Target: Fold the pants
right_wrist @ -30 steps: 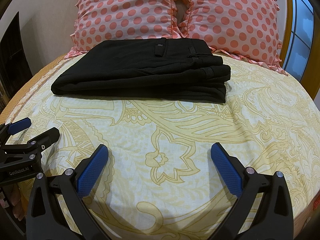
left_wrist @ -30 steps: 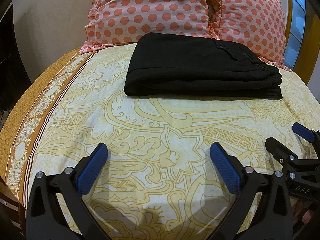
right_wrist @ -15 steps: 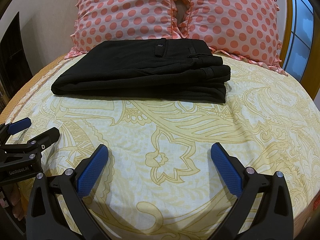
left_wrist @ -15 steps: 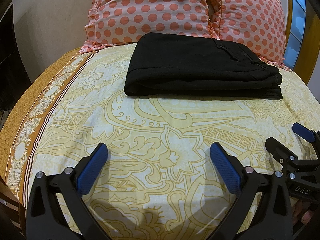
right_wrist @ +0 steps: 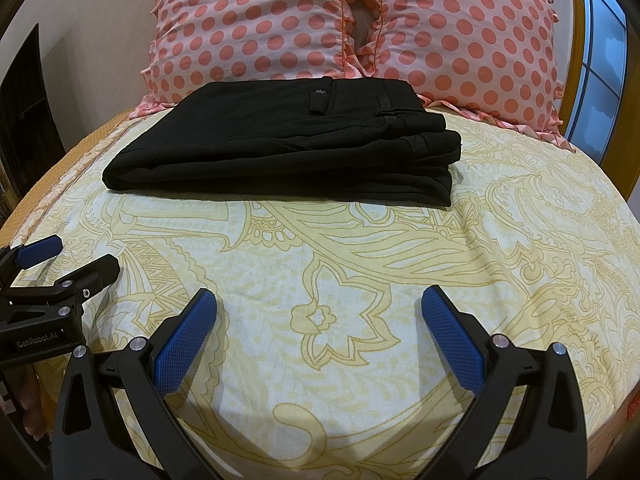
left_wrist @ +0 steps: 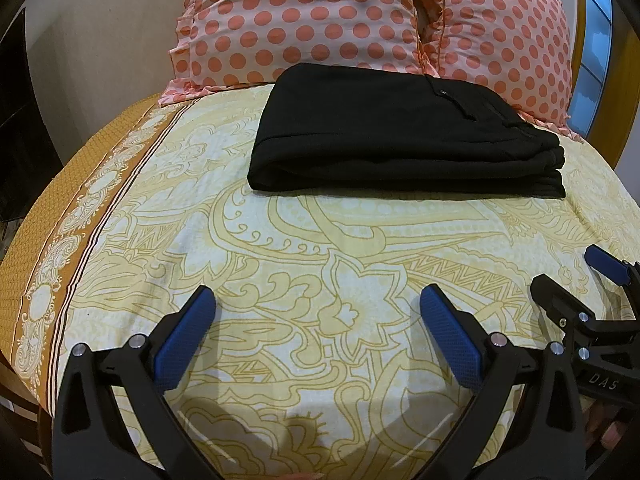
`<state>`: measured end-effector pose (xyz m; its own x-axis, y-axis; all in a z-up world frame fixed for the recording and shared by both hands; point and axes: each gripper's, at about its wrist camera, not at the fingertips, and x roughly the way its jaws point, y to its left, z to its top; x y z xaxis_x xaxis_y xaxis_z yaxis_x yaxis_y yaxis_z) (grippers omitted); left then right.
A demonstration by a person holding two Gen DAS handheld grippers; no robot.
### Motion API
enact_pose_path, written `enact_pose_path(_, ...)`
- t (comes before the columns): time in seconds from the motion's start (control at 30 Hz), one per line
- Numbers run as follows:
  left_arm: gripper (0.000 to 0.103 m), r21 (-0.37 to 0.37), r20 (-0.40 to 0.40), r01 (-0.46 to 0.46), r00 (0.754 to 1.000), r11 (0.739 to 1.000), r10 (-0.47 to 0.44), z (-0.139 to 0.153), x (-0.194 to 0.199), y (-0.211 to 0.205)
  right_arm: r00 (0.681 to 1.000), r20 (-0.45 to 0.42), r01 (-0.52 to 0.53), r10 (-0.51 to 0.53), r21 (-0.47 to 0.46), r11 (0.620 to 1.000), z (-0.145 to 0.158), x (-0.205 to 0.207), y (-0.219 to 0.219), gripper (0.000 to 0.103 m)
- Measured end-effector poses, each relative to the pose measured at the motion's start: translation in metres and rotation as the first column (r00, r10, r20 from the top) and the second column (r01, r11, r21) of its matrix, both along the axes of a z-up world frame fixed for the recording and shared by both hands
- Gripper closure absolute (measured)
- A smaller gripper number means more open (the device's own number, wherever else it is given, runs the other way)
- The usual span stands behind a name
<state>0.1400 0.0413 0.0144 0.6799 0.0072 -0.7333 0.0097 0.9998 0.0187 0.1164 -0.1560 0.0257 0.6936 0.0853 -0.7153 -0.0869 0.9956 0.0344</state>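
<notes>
Black pants point(left_wrist: 400, 136) lie folded in a flat rectangular stack on the bed, just in front of the pillows; they also show in the right wrist view point(right_wrist: 288, 140), with the waistband and a button on top. My left gripper point(left_wrist: 318, 300) is open and empty, low over the sheet, well short of the pants. My right gripper point(right_wrist: 320, 304) is open and empty, likewise near the bed's front. Each gripper shows at the edge of the other's view: the right one point(left_wrist: 568, 272), the left one point(right_wrist: 68, 256).
The bed carries a yellow patterned sheet point(left_wrist: 320, 248) with an orange border point(left_wrist: 52, 248) on the left. Two pink polka-dot pillows point(right_wrist: 256, 28) point(right_wrist: 472, 36) stand behind the pants. A wooden frame and window point(right_wrist: 600, 48) are at right.
</notes>
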Motion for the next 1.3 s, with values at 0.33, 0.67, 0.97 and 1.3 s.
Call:
enact_pose_path(0.33,0.002,-0.001,-0.016,0.006,1.000,1.000,-0.006,0.0002,-0.0003,-0.0006,1.000,0.000,0.001,-0.001,0.000,1.000,-0.0005,-0.0001,0.0003,0.001)
enact_pose_path(0.67,0.002,0.000,-0.031,-0.001,1.000,1.000,0.001,0.0010,-0.0002,-0.0008,1.000,0.001,0.003,-0.003,0.000,1.000,-0.0007,-0.0003,0.0008,0.001)
enact_pose_path(0.97,0.002,-0.002,-0.033,-0.002,0.999,1.000,0.002,0.0010,-0.0001,-0.0009,1.000,0.002,0.004,-0.004,0.000,1.000,-0.0006,-0.0005,0.0010,0.001)
enact_pose_path(1.3,0.002,-0.001,-0.035,-0.006,0.999,1.000,0.006,0.0013,-0.0003,-0.0011,1.000,0.001,0.005,-0.005,0.000,1.000,-0.0006,-0.0007,0.0011,0.001)
